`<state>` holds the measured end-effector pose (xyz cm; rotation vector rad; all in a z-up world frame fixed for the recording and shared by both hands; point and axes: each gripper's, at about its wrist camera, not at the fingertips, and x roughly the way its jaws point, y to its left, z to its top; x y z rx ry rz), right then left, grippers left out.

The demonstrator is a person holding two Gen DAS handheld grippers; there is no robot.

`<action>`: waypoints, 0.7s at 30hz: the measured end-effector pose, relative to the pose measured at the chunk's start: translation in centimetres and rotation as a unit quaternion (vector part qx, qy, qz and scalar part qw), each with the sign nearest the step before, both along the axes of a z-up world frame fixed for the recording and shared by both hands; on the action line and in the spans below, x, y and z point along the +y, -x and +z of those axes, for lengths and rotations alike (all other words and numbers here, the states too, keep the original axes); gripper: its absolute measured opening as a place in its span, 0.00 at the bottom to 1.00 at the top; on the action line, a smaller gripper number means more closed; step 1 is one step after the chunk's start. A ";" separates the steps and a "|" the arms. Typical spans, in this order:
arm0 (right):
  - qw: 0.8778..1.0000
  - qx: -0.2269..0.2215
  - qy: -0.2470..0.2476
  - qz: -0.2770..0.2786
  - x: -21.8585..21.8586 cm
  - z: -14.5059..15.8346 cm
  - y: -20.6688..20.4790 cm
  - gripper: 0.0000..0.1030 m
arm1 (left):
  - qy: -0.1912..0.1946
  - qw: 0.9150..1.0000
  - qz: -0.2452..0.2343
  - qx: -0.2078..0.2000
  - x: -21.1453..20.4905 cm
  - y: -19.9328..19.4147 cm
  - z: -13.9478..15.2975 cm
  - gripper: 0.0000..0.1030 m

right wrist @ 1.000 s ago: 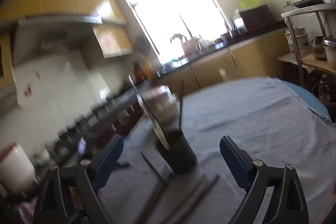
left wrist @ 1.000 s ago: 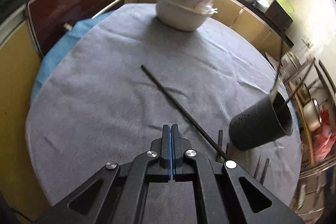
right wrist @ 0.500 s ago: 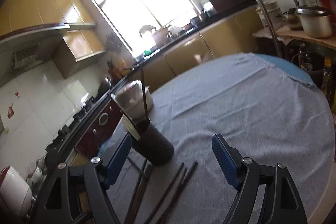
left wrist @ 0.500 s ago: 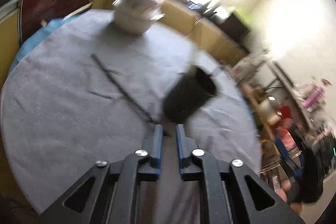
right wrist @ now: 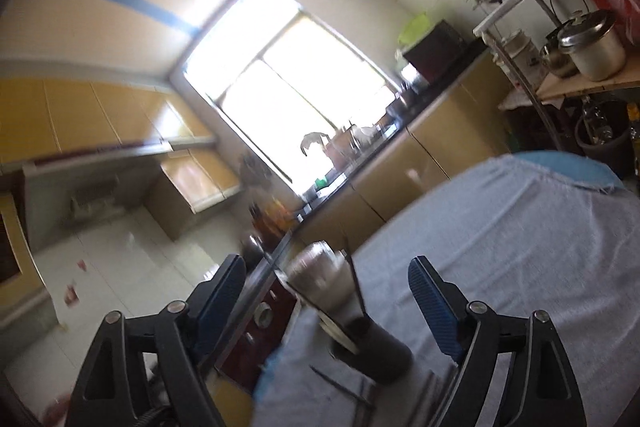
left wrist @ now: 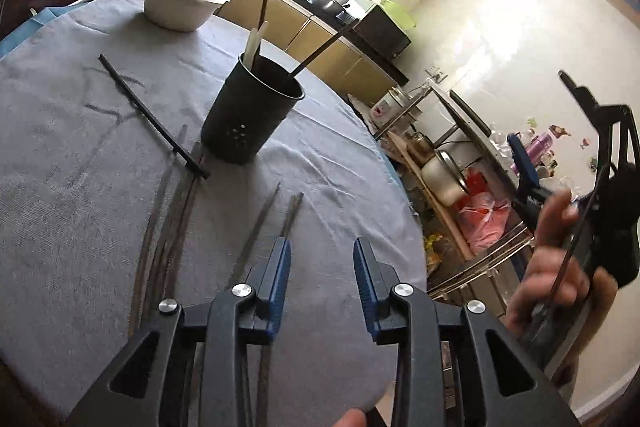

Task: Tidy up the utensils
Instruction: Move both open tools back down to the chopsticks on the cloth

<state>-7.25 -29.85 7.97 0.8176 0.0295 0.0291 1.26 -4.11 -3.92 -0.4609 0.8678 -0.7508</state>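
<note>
A black perforated utensil cup [left wrist: 250,117] stands upright on the grey-clothed round table [left wrist: 80,187], holding chopsticks and a white utensil. It also shows blurred in the right wrist view [right wrist: 374,351]. One black chopstick [left wrist: 154,117] lies left of the cup. Several more chopsticks [left wrist: 168,223] lie on the cloth in front of it. My left gripper [left wrist: 320,269] is open and empty, just above the near chopsticks. My right gripper [right wrist: 326,293] is open and empty, held high off the table's right side, also seen in the left wrist view [left wrist: 560,147].
A white covered bowl [left wrist: 184,1] stands at the table's far side. Kitchen cabinets [left wrist: 332,47] and a counter run behind. A metal shelf rack with pots [left wrist: 448,175] stands right of the table. The table edge [left wrist: 404,227] is close on the right.
My left gripper has opened from shut and swung right and back, facing the cup and near chopsticks. My right gripper stayed open and has tilted upward, away from the table.
</note>
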 end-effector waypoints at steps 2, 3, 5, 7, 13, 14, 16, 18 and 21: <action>0.999 -0.014 -0.017 0.025 -0.1 0.6 -0.2 0.89 | 0.000 1.000 -0.004 0.003 0.1 0.4 -0.1 0.32; 0.997 -0.014 -0.039 0.059 -0.2 0.8 -0.9 0.90 | -0.001 1.000 -0.002 0.002 0.2 0.5 -0.1 0.32; 0.992 -0.011 -0.074 0.098 0.0 0.9 -1.6 0.90 | -0.001 1.000 0.007 0.000 1.1 0.6 0.0 0.32; 0.990 -0.020 -0.082 0.112 0.4 0.8 -1.5 0.90 | -0.007 1.000 0.024 -0.005 2.2 0.3 0.1 0.32; 0.998 0.019 0.011 0.054 0.4 0.3 -0.8 0.94 | -0.096 0.986 0.132 -0.035 7.5 -3.2 1.0 0.32; 0.998 0.034 0.017 0.043 0.0 -0.3 -1.0 0.95 | -0.108 0.983 0.142 -0.037 8.1 -3.8 1.2 0.32; 0.997 0.059 0.019 0.038 -0.6 -1.9 -1.2 0.96 | -0.137 0.976 0.167 -0.036 9.5 -5.7 1.6 0.32; 0.994 0.096 -0.004 0.060 -1.4 -3.9 -1.7 0.96 | -0.161 0.968 0.190 -0.038 10.4 -7.2 2.0 0.32; 0.986 0.158 -0.026 0.053 -1.8 -6.8 -2.6 0.96 | -0.191 0.958 0.210 -0.037 10.8 -9.5 2.3 0.32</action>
